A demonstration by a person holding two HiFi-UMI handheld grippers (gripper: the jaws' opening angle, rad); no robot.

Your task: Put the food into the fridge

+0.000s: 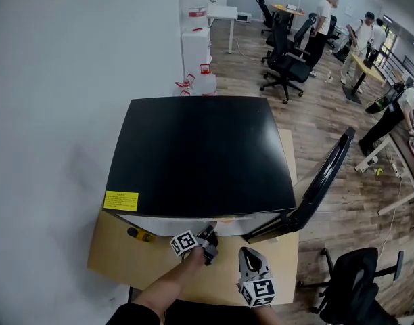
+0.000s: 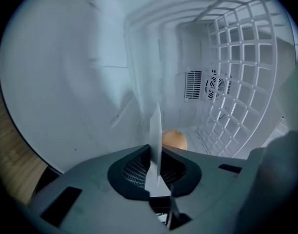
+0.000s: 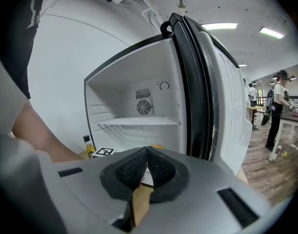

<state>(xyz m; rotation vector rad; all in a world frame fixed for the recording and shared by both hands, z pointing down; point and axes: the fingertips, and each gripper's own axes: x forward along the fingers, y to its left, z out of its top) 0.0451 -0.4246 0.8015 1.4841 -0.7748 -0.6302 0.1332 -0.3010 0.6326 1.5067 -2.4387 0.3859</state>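
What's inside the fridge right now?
An orange round food beside a thin white plate that the left gripper grips, a wire shelf, and a fan vent at the back. The gripper's body hides the nearest part.

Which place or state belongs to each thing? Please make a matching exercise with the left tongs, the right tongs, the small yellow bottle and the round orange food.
1. left tongs
2. right tongs
3. small yellow bottle
4. round orange food

A. on the table beside the fridge
B. loose inside the fridge
C. outside the open fridge, shut, empty
D. inside the fridge, shut on a thin white item

Pairs: 1-D, 2-C, 3-A, 4-B.
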